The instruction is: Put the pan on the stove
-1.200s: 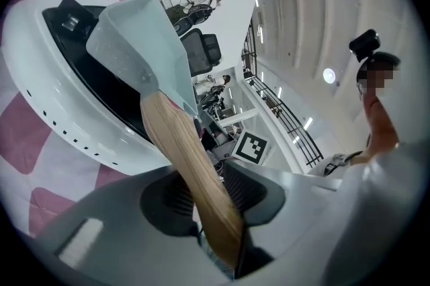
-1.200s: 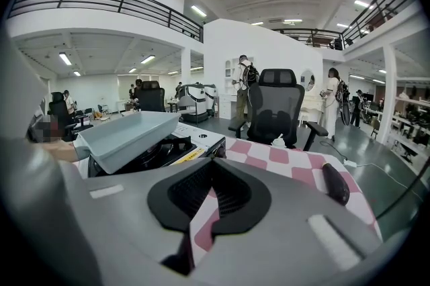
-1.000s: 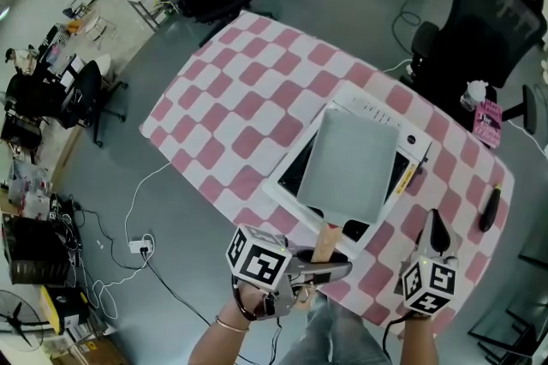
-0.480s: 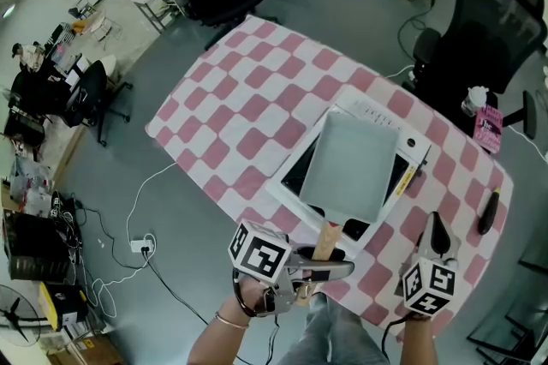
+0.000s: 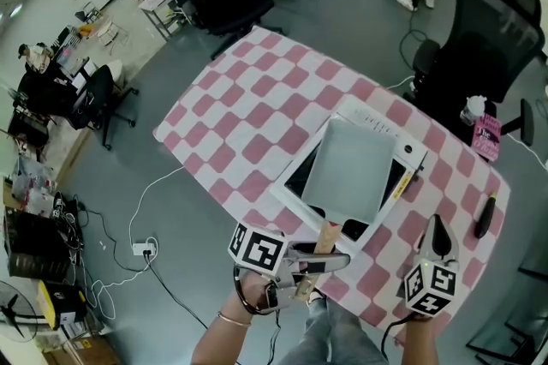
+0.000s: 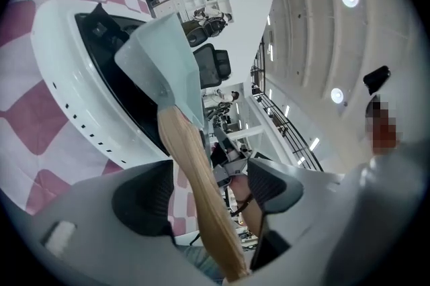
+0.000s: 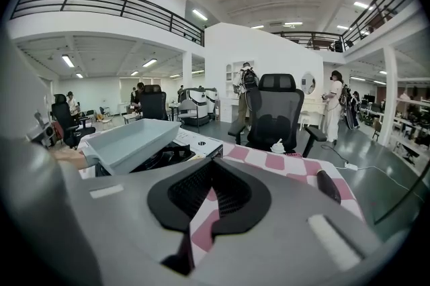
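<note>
- The left gripper [image 5: 321, 263] has just been opening its jaws. They now stand wide, with the wooden handle [image 5: 325, 236] between them and no pad pressing on it.
- The pan [image 5: 351, 170] sits on the stove [image 5: 377, 116], and its handle juts over the near edge of the table [image 5: 248, 123]. The placing looks done, and the release is the step in hand.
- The next move probably calls for drawing the left gripper straight back off the handle without nudging it; there is open room toward the person.
- The right gripper [image 5: 437, 236] rests near the table's edge with its jaws together and empty. A dark oblong object [image 5: 485, 216] lies near it, by the right rim.

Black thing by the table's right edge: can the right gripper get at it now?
Probably yes: only bare tablecloth separates the right gripper from the black thing, but its shut jaws must open first.
</note>
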`<state>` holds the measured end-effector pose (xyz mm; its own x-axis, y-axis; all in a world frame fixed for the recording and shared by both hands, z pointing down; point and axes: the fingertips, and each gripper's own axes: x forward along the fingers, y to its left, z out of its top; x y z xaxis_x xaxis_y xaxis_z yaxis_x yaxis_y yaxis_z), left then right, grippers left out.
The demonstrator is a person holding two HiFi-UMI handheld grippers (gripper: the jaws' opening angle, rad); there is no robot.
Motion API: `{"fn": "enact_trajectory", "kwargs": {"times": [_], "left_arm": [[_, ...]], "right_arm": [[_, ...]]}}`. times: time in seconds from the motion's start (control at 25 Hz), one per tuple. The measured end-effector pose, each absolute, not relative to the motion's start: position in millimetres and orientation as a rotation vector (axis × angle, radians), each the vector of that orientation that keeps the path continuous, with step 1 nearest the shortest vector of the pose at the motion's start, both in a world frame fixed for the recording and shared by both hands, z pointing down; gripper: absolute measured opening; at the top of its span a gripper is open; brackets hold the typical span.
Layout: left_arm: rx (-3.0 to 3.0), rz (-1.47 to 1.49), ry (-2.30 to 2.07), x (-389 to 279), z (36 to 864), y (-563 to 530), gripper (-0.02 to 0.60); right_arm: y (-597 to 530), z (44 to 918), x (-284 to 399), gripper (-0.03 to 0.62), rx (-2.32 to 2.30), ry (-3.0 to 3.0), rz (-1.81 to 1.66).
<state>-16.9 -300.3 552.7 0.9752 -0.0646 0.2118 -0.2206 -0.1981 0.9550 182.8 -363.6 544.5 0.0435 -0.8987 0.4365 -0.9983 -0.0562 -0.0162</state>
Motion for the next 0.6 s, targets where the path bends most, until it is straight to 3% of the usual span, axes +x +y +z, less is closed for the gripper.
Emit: {"fn": "enact_trajectory", "kwargs": {"times": [0.48,0.6], "left_arm": [[1.825,0.133,-0.545,-66.5,531.4,-306.9,0.347],[1.923,0.147,-0.739,-89.6,515.0,-313.8,0.285]], "right_arm": [[-349.0,507.9,178.5,0.009,2.043,-1.986,0.428],[-339.2,497.1,179.2,0.011,2.053,-1.992,0.412]]}}
